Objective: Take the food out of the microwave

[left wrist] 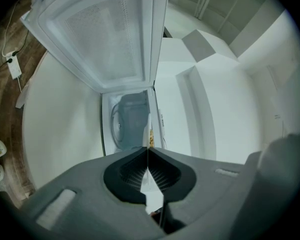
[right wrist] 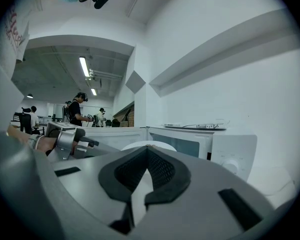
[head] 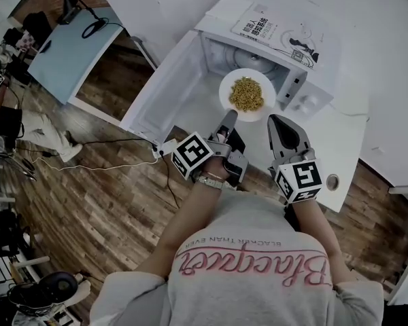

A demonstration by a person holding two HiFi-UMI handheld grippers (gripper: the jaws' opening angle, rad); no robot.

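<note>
A white plate (head: 245, 94) of yellow food (head: 246, 92) hangs level in front of the open microwave (head: 285, 53). The microwave's door (head: 166, 90) is swung out to the left. My left gripper (head: 229, 119) is shut on the plate's near-left rim. In the left gripper view the plate (left wrist: 151, 184) runs edge-on between the closed pads of that gripper (left wrist: 148, 151), with the cavity (left wrist: 130, 121) beyond. My right gripper (head: 275, 119) sits just off the plate's near-right edge. Its jaws (right wrist: 147, 148) are shut on nothing, and the plate (right wrist: 135, 145) shows behind the tips.
The microwave stands on a white counter (head: 347, 141) with a booklet (head: 258, 26) on top of it. A power strip (head: 164, 148) and cables lie on the wooden floor at left, near a desk (head: 75, 49). People (right wrist: 77, 109) stand far off in the room.
</note>
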